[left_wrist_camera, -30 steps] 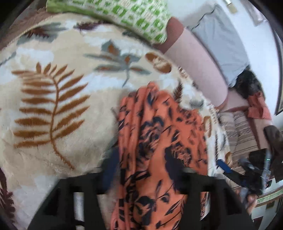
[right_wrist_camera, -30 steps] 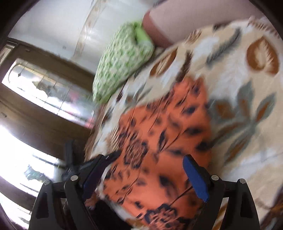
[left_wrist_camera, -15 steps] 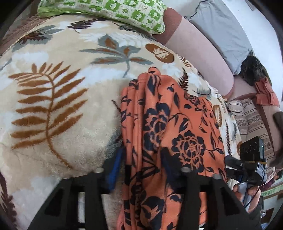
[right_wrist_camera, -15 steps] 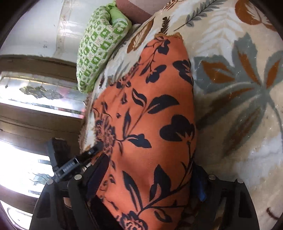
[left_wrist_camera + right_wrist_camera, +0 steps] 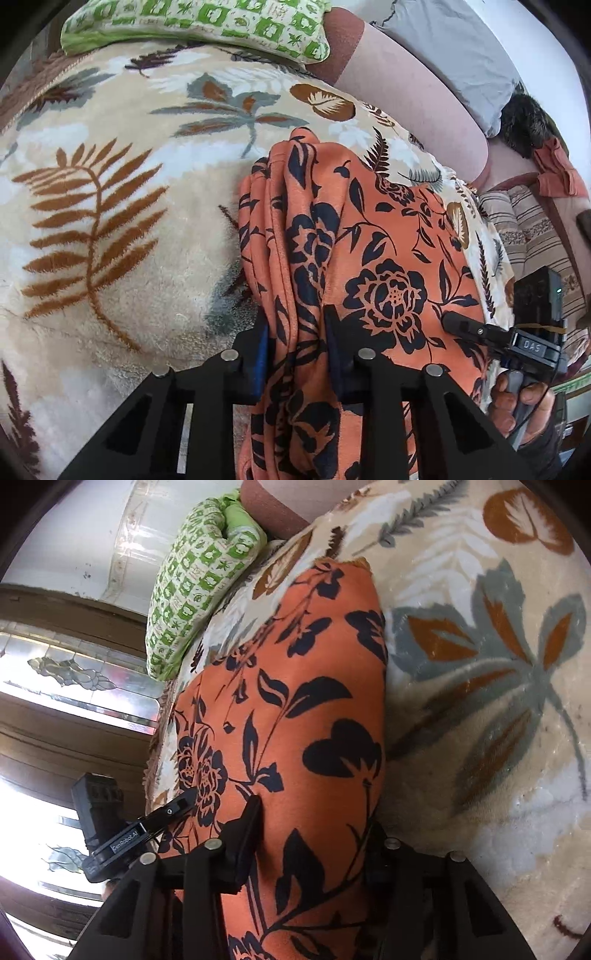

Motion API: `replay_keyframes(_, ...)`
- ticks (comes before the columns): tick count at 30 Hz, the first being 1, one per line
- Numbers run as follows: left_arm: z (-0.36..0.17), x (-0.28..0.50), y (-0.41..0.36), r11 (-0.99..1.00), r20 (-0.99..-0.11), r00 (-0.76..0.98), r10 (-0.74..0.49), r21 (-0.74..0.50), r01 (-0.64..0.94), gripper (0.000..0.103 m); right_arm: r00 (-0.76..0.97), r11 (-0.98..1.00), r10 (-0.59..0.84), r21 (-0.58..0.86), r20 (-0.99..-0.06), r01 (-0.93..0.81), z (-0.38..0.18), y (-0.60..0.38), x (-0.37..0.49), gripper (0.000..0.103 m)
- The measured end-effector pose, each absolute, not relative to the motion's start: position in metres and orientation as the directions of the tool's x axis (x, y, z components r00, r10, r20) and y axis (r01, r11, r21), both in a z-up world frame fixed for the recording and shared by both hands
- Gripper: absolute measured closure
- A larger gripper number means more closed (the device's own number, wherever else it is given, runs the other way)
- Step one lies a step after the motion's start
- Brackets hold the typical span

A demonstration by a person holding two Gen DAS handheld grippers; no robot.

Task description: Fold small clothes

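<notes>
A cream leaf-print blanket (image 5: 122,206) covers the bed, with a green patterned pillow (image 5: 207,26) at its far edge. On it lies the orange floral garment (image 5: 369,258), folded into a long strip whose long axis runs from the grippers toward the pillow. The left gripper (image 5: 295,343) pinches its bunched left edge, and the right gripper (image 5: 314,834) is closed on its near right end.

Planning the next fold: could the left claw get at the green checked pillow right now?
Probably not: the left claw is clamped on the orange floral cloth, and the green checked pillow lies across the leaf-patterned blanket.
</notes>
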State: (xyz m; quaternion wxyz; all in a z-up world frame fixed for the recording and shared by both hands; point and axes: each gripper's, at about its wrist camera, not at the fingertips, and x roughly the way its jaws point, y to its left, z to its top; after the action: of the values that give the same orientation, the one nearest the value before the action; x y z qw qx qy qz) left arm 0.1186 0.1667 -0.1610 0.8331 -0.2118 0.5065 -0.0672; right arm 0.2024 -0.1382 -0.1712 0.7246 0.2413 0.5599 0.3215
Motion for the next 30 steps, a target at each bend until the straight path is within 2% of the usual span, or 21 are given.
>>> replay_keyframes(9, -0.13, 0.11, 0.152, 0.919, -0.798, 0.529, -0.29, -0.387, -0.08, 0.079, 0.211, 0.673, 0.737, 0.669, -0.642, -0.314, -0.129, -0.13, 0.193, 0.066)
replay_keyframes(21, -0.04, 0.144, 0.086, 0.929, -0.666, 0.678, -0.312, -0.365, 0.069, 0.079, 0.388, 0.675, 0.738, 0.608, -0.552, -0.418, -0.036, -0.2, 0.211, 0.067)
replay_keyframes(25, -0.05, 0.17, 0.064, 0.93, -0.673, 0.67, -0.312, -0.359, 0.072, 0.078, 0.404, 0.684, 0.729, 0.606, -0.552, -0.407, -0.038, -0.225, 0.234, 0.067)
replay_keyframes(30, -0.105, 0.198, 0.046, 0.921, -0.736, 0.592, -0.329, -0.388, 0.03, 0.078, 0.365, 0.698, 0.713, 0.648, -0.598, -0.303, -0.091, -0.251, 0.262, 0.067)
